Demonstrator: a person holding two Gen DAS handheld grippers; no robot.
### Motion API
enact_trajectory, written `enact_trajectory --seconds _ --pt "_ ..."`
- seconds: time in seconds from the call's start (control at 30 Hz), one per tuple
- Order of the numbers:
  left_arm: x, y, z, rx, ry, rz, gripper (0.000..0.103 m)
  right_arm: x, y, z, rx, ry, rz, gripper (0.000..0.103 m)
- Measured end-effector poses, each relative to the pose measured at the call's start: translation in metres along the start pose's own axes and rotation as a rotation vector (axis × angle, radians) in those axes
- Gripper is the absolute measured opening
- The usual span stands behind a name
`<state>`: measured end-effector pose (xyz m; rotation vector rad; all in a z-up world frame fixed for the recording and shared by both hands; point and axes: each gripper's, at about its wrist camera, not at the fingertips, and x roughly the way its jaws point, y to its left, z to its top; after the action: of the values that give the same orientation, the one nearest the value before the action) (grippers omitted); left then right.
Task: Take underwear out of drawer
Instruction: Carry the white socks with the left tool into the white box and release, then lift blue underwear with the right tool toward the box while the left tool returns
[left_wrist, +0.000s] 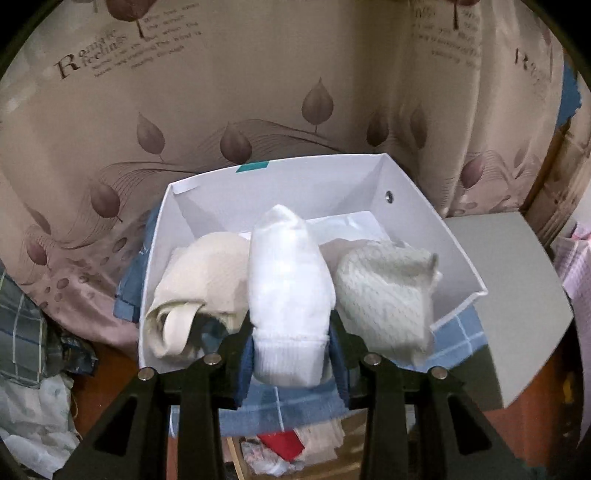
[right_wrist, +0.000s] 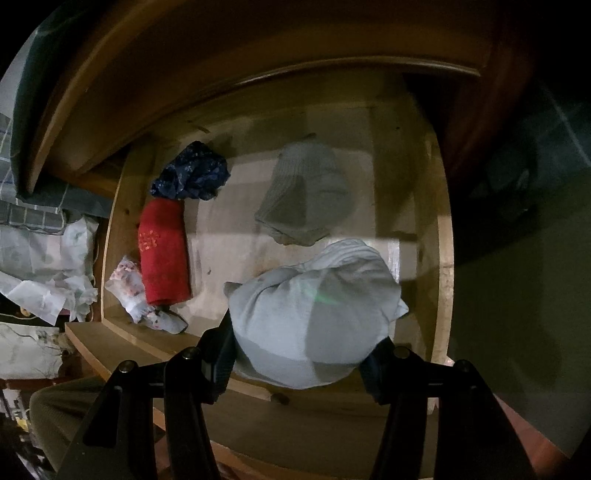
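Wooden drawer (right_wrist: 441, 258) open, its floor carrying a dark blue patterned bundle (right_wrist: 192, 173) at the far left corner, a red roll (right_wrist: 164, 251) along the left edge, and a crumpled pale floral piece (right_wrist: 129, 291) at the near left corner. Grey ribbed piece (right_wrist: 303, 192) lies mid-floor toward the far edge.

On the curtain (left_wrist: 258, 74) ahead of my left gripper I can read "Romantic feelings" in large brown letters beside a printed tree; the smaller lines under it are too blurred to make out. A big "R" begins the same print again at the right. The red cloth (right_wrist: 162, 251) in my drawer carries an orange mark I cannot read.
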<state>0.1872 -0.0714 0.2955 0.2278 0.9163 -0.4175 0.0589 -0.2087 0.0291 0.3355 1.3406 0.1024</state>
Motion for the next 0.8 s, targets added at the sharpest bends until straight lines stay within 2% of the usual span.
enact_trajectory --seconds 0.17,0.33,0.57,0.8 --pt "0.038 0.003 0.011 -0.029 0.044 -0.002 0.036 0.001 0.002 0.001 -0.005 0.0 0.01 0.054" --pt "0.054 0.006 0.012 -0.047 0.06 0.008 0.038 0.002 0.002 0.001 -0.007 0.004 0.004 0.054" --pt "0.041 0.006 0.002 -0.031 0.052 0.012 0.045 0.002 0.002 0.002 -0.011 0.005 -0.003 0.054" --pt "0.003 0.011 -0.004 -0.045 -0.012 -0.029 0.062 0.005 0.002 0.002 -0.012 -0.002 -0.024 0.054"
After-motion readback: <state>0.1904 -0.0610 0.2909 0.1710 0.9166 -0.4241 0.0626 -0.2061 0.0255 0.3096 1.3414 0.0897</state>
